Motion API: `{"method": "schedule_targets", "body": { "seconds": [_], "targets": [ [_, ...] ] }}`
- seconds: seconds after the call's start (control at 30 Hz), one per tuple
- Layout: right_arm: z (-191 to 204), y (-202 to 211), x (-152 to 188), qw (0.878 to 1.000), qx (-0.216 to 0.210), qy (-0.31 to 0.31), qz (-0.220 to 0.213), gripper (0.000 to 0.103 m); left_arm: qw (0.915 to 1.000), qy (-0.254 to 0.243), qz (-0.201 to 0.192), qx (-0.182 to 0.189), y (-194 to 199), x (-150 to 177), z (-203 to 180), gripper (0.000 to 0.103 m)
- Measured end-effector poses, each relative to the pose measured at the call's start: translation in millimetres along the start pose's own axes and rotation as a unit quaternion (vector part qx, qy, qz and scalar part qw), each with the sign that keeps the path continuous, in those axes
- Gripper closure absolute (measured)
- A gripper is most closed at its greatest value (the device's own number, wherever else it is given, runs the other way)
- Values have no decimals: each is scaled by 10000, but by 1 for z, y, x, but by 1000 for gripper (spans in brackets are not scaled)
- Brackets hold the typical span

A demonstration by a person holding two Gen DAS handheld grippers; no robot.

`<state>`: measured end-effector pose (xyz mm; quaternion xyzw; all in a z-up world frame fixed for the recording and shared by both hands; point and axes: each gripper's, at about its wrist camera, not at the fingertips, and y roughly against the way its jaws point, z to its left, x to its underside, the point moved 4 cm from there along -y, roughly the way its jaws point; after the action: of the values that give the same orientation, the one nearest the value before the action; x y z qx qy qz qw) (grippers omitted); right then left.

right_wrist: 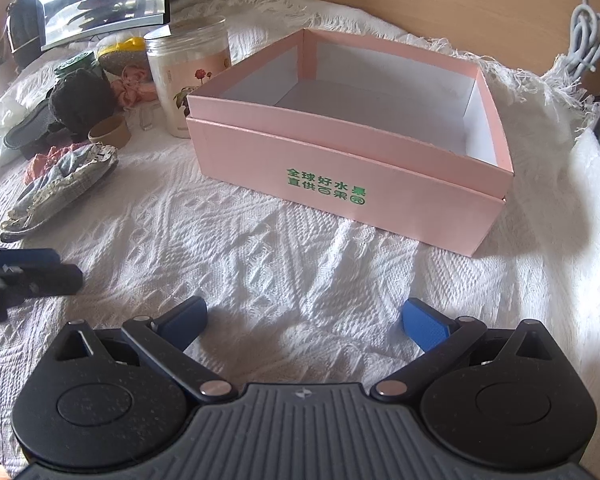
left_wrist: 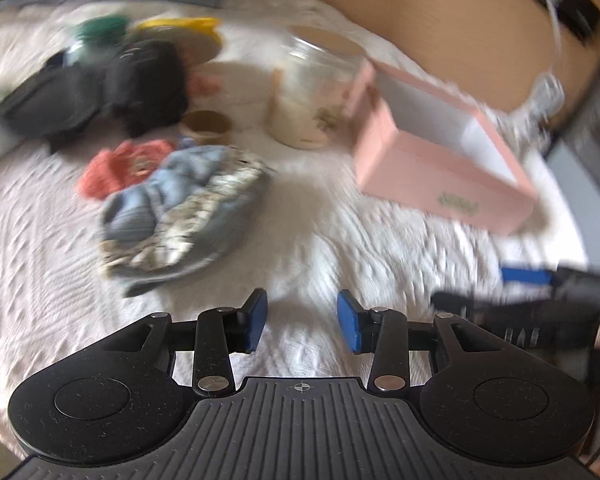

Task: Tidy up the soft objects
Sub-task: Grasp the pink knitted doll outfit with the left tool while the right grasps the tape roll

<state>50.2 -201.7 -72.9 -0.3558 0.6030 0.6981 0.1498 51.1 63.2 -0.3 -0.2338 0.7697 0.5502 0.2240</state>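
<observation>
Soft stuff is all still piled on the left side of the white bedspread (right_wrist: 300,272), nothing in the box yet. Nearest to me is a crumpled blue-grey and patterned cloth (left_wrist: 180,216), with an orange-red knit piece (left_wrist: 118,168) touching its far edge. Behind those there's a black fabric bundle (left_wrist: 100,92), and a small pink fabric thing (right_wrist: 134,84) sits further back by the jars.

So the pink box (right_wrist: 352,148) is over on the right, lid off, white inside, totally empty as far as I can see. Pretty sure that's where everything is meant to go, which would explain why it's parked open-side-up and well apart from the pile with a clear strip of bedspread between.

My left gripper (left_wrist: 302,322) is over bare bedspread just short of the blue-grey cloth, pads partly apart and nothing between them. That view is blurry, so don't trust me on fine detail there. I'd guess it's lining up on that nearest cloth since it's the easy first grab.

My right gripper (right_wrist: 304,324) is spread wide, also empty, pointed at the front of the box. Seems sensible to keep it there, ready to steady the box or take a hand-off.

Hard things are mixed in too: a clear plastic jar (right_wrist: 188,80) with a flower label right beside the box, and a brown paper cup (right_wrist: 110,130). Those aren't soft, so I'd leave them.
</observation>
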Motion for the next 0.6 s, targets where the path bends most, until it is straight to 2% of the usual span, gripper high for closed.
{"method": "schedule_targets", "body": {
  "seconds": [0.1, 0.17, 0.2, 0.27, 0.33, 0.43, 0.47, 0.6],
  "targets": [
    [8, 3, -3, 9996, -179, 151, 169, 1, 9962, 336, -687, -405, 29, -19, 18, 60],
    [16, 13, -6, 9995, -256, 156, -23, 1, 9907, 391, -1051, -772, 39, -36, 25, 60],
    [23, 19, -7, 9992, -293, 240, -142, 1, 9891, 366, -1113, -889, 38, -45, 27, 60],
    [39, 24, -10, 9980, -281, 506, -260, 1, 9916, 69, -846, -977, 20, -62, 23, 60],
    [54, 27, -13, 9967, -224, 701, -352, 1, 9910, -673, -351, -1105, -8, -70, 10, 60],
    [67, 28, -15, 9958, -130, 832, -351, 1, 9757, -1681, -33, -1408, -33, -59, 0, 56],
    [68, 29, -16, 9955, -110, 867, -359, 1, 9704, -1859, 25, -1542, -36, -51, 2, 56],
    [66, 37, -15, 9951, 10, 865, -484, 1, 9669, -2047, -26, -1522, -16, -31, 22, 56]
  ]
}}
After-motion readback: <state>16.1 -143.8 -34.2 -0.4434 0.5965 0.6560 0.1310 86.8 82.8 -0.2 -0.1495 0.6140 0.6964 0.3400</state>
